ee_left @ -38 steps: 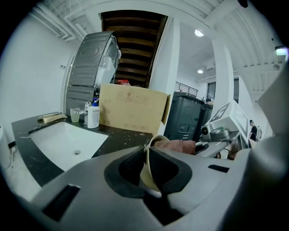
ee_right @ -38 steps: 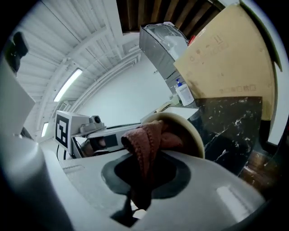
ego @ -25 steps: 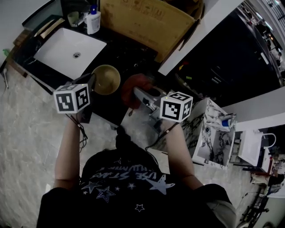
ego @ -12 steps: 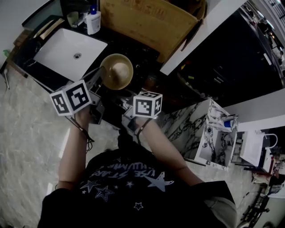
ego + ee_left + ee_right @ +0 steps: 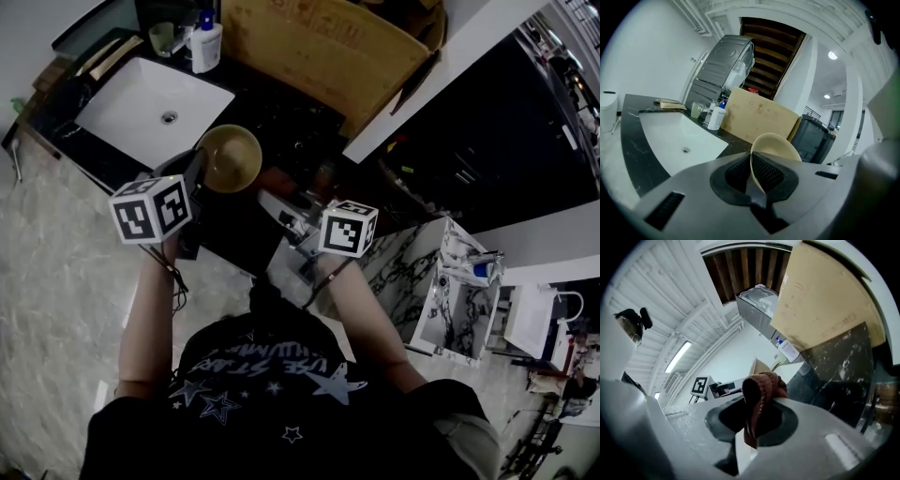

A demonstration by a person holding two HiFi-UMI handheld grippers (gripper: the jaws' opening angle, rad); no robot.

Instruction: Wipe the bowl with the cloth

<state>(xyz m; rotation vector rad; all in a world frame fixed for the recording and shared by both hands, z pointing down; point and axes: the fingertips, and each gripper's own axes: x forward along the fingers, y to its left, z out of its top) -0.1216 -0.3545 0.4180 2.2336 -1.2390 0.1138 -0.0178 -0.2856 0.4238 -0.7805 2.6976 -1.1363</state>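
The left gripper (image 5: pixel 752 174) was clamped on the rim of the bowl (image 5: pixel 228 157), which it held just right of the sink (image 5: pixel 141 98). Farther from the sink, the right gripper (image 5: pixel 752 425) clenched the cloth (image 5: pixel 763 386), with the bowl ahead, nearest this hand

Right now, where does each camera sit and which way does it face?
Head view: on the person's head, looking steeply down at the counter and sink; both forearms and chest show.
Left gripper view: on the left gripper, looking across the sink to the cardboard box; jaws shut on the bowl.
Right gripper view: on the right gripper, tilted, facing the box; jaws shut on the cloth.
Shared: box in all three.
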